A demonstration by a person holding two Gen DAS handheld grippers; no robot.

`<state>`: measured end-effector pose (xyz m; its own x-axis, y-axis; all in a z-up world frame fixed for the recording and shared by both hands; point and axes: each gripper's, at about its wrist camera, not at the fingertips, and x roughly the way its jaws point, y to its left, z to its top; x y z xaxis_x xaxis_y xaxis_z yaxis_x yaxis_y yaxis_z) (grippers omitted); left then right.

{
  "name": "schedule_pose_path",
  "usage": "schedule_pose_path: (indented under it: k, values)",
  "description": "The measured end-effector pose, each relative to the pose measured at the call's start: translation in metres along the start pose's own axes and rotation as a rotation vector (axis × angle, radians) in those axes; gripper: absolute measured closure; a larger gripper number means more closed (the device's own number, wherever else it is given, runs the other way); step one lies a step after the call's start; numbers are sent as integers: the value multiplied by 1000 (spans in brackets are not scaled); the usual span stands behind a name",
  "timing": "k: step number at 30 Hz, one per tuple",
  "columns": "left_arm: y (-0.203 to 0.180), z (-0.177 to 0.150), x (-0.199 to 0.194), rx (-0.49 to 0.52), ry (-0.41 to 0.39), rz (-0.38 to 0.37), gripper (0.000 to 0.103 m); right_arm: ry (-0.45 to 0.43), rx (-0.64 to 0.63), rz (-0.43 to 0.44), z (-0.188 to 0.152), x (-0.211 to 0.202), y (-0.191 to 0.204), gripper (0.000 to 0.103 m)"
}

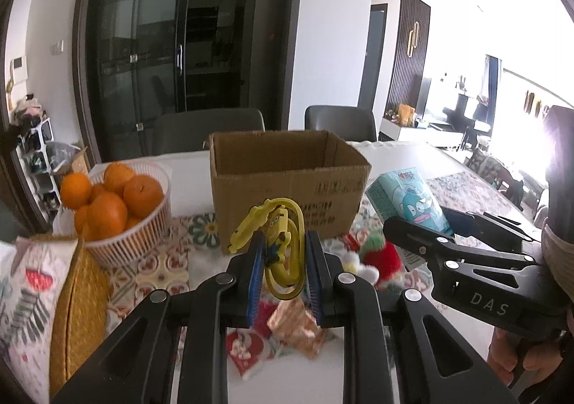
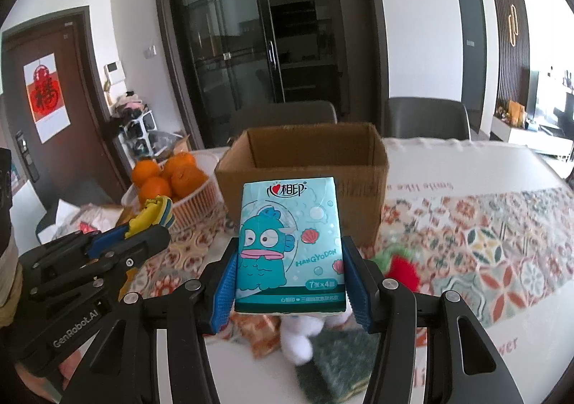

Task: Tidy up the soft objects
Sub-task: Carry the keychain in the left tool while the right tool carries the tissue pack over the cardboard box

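The left gripper point(image 1: 280, 260) is raised above the table point(image 1: 405, 156), its blue-padded fingers point(image 1: 255, 271) pinching a yellow rubbery toy point(image 1: 278, 242) that hangs between them and pokes above their tips. The right gripper point(image 2: 290, 282) is held just beside it, at a similar height, its fingers point(image 2: 226, 282) clamping an upright teal tissue pack point(image 2: 288, 246) by both sides. Both point toward an open cardboard box point(image 2: 308, 167) standing just beyond them on a patterned runner point(image 2: 502, 239). Below the grippers, on the near table, lie a red-and-green plush point(image 1: 380, 257), a white plush point(image 2: 305, 332) and a crumpled orange wrapper point(image 1: 299, 325). A white basket of oranges point(image 1: 107, 203) sits left of the box. Two grey chairs point(image 1: 337, 122) and dark glass doors point(image 1: 161, 45) stand behind.
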<state>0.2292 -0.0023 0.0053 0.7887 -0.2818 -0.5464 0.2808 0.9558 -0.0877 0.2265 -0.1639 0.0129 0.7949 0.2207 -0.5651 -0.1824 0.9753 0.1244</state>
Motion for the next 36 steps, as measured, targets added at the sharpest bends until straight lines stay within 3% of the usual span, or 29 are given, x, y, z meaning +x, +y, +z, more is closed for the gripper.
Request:
schedule_pose_path:
  k: [9,21,28,36]
  values:
    - [2,41,18,13,-17,-2,80,-20,-19,-5,43,9,-6,49]
    - [5,94,38,73,-16,31,80,28,-27,9,96,40,-16,49]
    - [7,118,57,101,13,45,80,111,-45,28,120,73,-25,49]
    - [14,138,97,101,111,27,80,249,-6,51,133,120,-42,49]
